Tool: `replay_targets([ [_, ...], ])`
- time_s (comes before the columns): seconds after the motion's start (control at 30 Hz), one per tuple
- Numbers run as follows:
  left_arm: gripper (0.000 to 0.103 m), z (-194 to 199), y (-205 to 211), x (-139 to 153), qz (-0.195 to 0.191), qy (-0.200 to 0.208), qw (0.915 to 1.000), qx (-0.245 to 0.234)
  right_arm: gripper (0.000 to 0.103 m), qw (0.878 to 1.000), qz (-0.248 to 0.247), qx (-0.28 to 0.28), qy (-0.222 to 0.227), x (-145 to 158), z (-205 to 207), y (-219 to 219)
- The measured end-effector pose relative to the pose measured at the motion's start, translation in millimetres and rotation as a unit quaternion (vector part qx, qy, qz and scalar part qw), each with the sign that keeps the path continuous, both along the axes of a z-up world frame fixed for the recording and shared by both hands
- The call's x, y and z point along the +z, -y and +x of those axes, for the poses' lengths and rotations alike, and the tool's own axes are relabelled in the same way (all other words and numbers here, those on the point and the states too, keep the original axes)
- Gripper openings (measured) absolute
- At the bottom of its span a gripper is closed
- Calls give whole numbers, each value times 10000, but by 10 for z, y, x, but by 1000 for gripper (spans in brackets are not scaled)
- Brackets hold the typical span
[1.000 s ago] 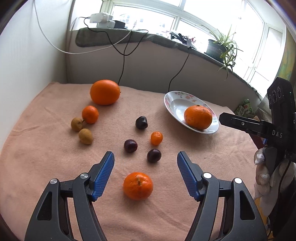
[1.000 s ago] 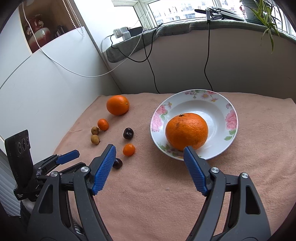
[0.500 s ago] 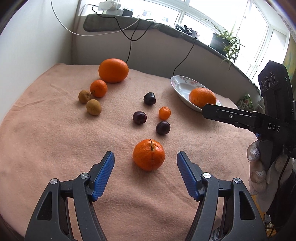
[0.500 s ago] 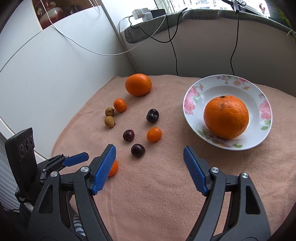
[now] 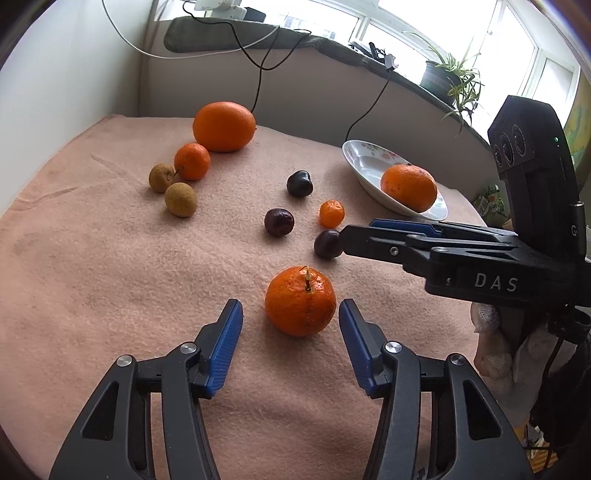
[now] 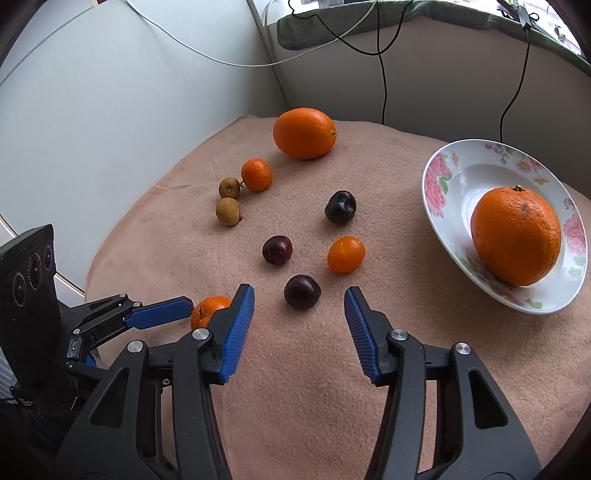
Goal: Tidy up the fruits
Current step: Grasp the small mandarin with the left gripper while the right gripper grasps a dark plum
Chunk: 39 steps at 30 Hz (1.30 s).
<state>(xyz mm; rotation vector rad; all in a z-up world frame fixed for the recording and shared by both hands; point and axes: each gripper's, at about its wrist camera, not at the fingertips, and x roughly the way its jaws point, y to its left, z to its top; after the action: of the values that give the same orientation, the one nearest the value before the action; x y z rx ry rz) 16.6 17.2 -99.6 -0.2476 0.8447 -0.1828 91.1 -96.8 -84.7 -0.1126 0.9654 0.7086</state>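
My left gripper [image 5: 291,314] is open, its blue pads on either side of a stemmed tangerine [image 5: 300,301] on the peach cloth, not touching it. My right gripper [image 6: 299,301] is open, just short of a dark cherry [image 6: 301,291]. It enters the left wrist view from the right [image 5: 360,230]. A flowered plate [image 6: 439,173] at the right holds a big orange [image 6: 516,235]. Two more cherries [image 6: 277,249] [image 6: 340,206], a kumquat [image 6: 346,254], a small tangerine [image 6: 256,174], two brown longans [image 6: 228,210] and a large orange [image 6: 304,133] lie on the cloth.
The peach cloth [image 5: 92,277] covers the table, with a white wall at its left and a low wall with hanging cables behind. A windowsill holds a power strip [image 5: 218,5] and a potted plant [image 5: 447,79]. The cloth's right edge drops off beyond the plate.
My left gripper has moved forward, so the stemmed tangerine now sits between its pads. My right gripper has swung left from the plate toward the cherries and come closer to the cloth.
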Motion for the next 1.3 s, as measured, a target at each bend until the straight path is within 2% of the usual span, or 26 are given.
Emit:
replay_targets([
  [0.13, 51, 35, 27, -23, 68, -6, 10000, -26, 43, 9997, -216, 92, 55, -47, 30, -107],
  [0.4, 50, 77, 69, -40, 77, -3, 9999, -108, 39, 9988, -462, 131, 72, -147, 72, -207],
  [0.47, 50, 80, 70, -47, 76, -7, 9999, -128, 32, 9988, -474, 137, 43, -163, 84, -212],
  [0.5, 50, 85, 72, -51, 85, -13, 9999, -136, 31, 9987, -478, 141, 35, -169, 88, -216],
  [0.67, 41, 125, 76, -63, 94, -49, 9999, -127, 30, 9985, -529, 158, 17, -203, 102, -246],
  [0.77, 41, 136, 80, -65, 90, -39, 9999, -129, 27, 9985, -517, 175, 21, -195, 100, -248],
  [1.3, 40, 162, 23, -12, -159, -20, 9998, -121, 26, 9997, -226, -52, 64, -41, 129, -51],
])
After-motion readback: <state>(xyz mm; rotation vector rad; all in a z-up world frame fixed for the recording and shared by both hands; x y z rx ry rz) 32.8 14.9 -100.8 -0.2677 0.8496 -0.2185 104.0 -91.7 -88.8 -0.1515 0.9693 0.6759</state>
